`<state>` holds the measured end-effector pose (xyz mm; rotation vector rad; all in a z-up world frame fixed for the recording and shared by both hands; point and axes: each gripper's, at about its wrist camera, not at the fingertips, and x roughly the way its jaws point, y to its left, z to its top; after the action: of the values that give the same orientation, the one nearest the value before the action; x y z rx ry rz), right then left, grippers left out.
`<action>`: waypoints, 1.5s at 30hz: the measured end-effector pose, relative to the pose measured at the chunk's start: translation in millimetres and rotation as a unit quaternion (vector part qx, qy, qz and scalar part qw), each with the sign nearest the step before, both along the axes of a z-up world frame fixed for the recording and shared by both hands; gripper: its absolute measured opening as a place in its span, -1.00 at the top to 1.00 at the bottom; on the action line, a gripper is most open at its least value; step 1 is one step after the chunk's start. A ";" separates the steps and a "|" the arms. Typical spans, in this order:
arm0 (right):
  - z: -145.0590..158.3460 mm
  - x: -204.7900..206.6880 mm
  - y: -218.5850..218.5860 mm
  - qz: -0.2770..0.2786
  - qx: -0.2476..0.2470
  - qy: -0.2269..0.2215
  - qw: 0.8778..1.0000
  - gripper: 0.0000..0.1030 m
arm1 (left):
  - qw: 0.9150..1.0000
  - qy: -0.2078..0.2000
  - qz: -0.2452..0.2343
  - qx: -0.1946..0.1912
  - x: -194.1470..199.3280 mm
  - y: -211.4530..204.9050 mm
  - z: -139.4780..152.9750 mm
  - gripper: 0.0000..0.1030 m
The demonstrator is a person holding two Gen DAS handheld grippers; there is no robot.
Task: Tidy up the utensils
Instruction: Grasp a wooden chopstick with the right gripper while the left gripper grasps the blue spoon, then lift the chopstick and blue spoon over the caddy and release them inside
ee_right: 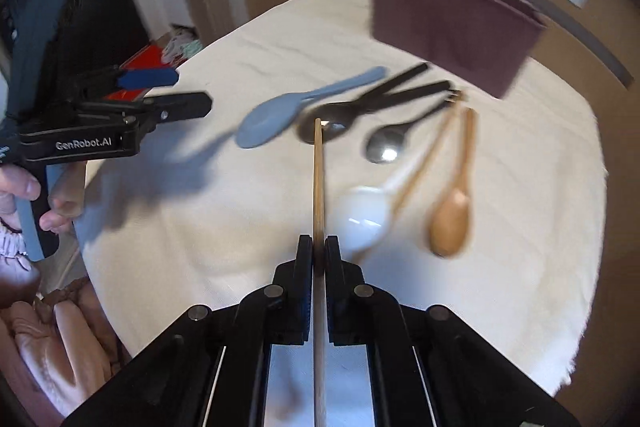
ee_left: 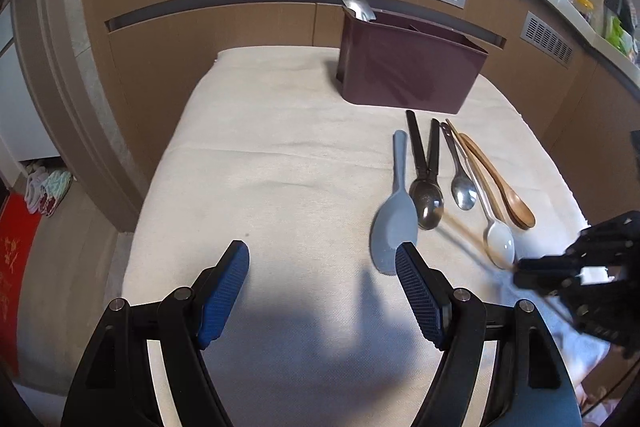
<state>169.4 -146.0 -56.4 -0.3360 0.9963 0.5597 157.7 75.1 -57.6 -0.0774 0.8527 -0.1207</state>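
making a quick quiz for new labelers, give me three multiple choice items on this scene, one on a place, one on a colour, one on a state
1. Where is the utensil box on the cloth?
A near edge
B far end
C off the cloth

2. What colour is the rice paddle?
A red
B green
C pale blue

3. The right gripper is:
A shut on a wooden stick
B wide open
C gripping the box

Key:
B, it stands beyond the spoons.
C, pale blue in both views.
A, jaws pinch the stick.

Count: six spoons (ee_left: pixel 464 175) on the cloth, one chopstick (ee_right: pixel 318 183), one maroon holder (ee_left: pixel 408 67), two grippers (ee_left: pixel 322 267).
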 end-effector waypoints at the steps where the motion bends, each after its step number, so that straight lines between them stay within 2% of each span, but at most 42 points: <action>1: 2.2 4.4 -7.3 -0.013 0.005 -0.004 1.000 0.91 | 1.000 0.002 -0.006 -0.003 2.1 -3.4 -0.3 -0.48; 4: 17.6 17.6 -34.9 -0.065 0.030 -0.010 0.997 0.91 | 0.998 0.013 -0.058 -0.026 20.0 -17.7 1.5 -0.48; 6: 23.1 21.7 -46.6 -0.081 0.044 -0.011 0.996 0.91 | 0.995 0.027 -0.093 -0.033 36.5 -27.3 4.2 -0.40; 7: 25.4 24.4 -51.6 -0.087 0.049 -0.016 0.995 0.91 | 0.992 0.041 -0.114 -0.026 51.2 -34.5 6.5 -0.20; 8: 26.5 24.0 -54.4 -0.090 0.053 -0.019 0.994 0.91 | 0.991 0.050 -0.124 -0.018 60.5 -39.8 7.7 0.01; 11: 29.0 29.0 -56.8 -0.095 0.068 -0.019 0.993 0.91 | 0.984 0.080 -0.157 0.026 96.3 -57.9 12.1 0.23; 13: 22.7 39.1 -57.4 -0.096 0.073 -0.018 0.993 0.91 | 0.977 0.101 -0.175 0.063 116.8 -70.5 9.5 0.25; 15: 17.3 42.4 -63.6 -0.096 0.077 -0.011 0.992 0.91 | 0.968 0.133 -0.197 0.077 134.2 -82.8 2.1 0.25; 17: 13.1 46.8 -65.3 -0.097 0.079 -0.005 0.992 0.90 | 0.963 0.152 -0.202 0.096 145.3 -91.8 -3.5 0.30; 19: 8.1 53.9 -67.8 -0.097 0.082 0.002 0.992 0.90 | 0.955 0.165 -0.208 0.135 153.7 -103.1 -9.7 0.41; 21: 5.1 59.8 -68.5 -0.099 0.086 0.008 0.991 0.90 | 0.951 0.176 -0.207 0.151 159.7 -107.8 -14.2 0.42; 24: 1.5 67.6 -66.4 -0.102 0.092 0.016 0.990 0.90 | 0.953 0.201 -0.189 0.126 171.5 -106.6 -12.9 0.43; 25: 0.3 69.8 -65.3 -0.105 0.091 0.017 0.990 0.90 | 0.955 0.203 -0.184 0.117 174.3 -106.1 -12.6 0.52; 26: -1.4 72.7 -63.8 -0.108 0.090 0.017 0.990 0.90 | 0.956 0.202 -0.182 0.109 174.7 -106.0 -11.8 0.71; 27: -2.6 74.6 -63.1 -0.110 0.089 0.018 0.990 0.90 | 0.958 0.195 -0.181 0.103 173.1 -107.1 -10.5 0.76; 30: -3.7 77.4 -62.7 -0.114 0.089 0.023 0.989 0.86 | 0.971 0.154 -0.160 0.092 160.7 -99.4 -4.3 0.77; 32: -2.8 79.2 -60.8 -0.113 0.081 0.021 0.990 0.84 | 0.981 0.121 -0.135 0.069 151.0 -86.6 4.4 0.77; 34: -3.0 83.2 -56.9 -0.110 0.070 0.021 0.991 0.82 | 0.988 0.090 -0.118 0.049 137.4 -71.3 12.0 0.77; 40: -3.8 106.8 -44.9 -0.135 0.003 -0.010 0.991 0.81 | 0.993 0.052 -0.107 0.019 106.6 -45.6 26.1 0.77; 45: -10.9 127.3 -43.8 -0.143 -0.001 0.014 0.990 0.77 | 0.994 0.003 -0.103 0.023 81.7 -39.1 41.6 0.77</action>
<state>296.7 -189.8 -67.3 -0.1834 1.0513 0.3044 239.5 36.0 -16.0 0.0546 0.8682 -0.2951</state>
